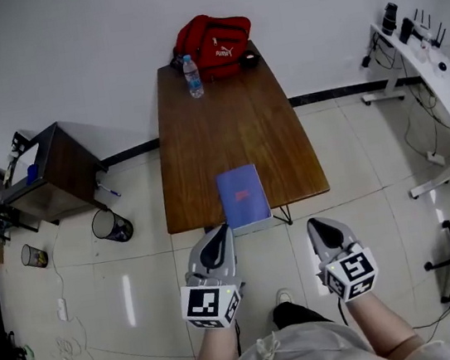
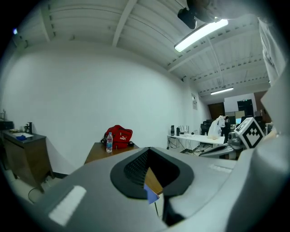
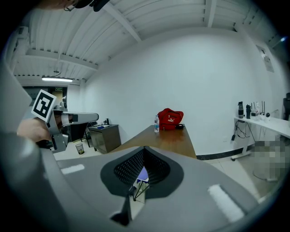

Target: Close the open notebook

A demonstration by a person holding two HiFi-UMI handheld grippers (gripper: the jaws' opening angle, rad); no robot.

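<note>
The blue rectangular notebook [image 1: 243,197] lies shut, cover up, at the near edge of the long brown wooden table [image 1: 225,124], about midway across its width. Neither gripper is touching it. The left gripper [image 1: 220,233] hangs just short of the table edge, close to the notebook's near left corner. Its jaws are pressed together with nothing between them. The right gripper [image 1: 315,224] is off to the notebook's right, over the tiled floor. Its jaws are likewise brought together and empty. The person holding them stands right at the table's end. At the far end of the table, against the white wall, sits a red fabric bag [image 1: 214,42] with a clear plastic water bottle [image 1: 193,76] upright just beside it. A dark wooden cabinet [image 1: 52,171] stands left of the table.
</note>
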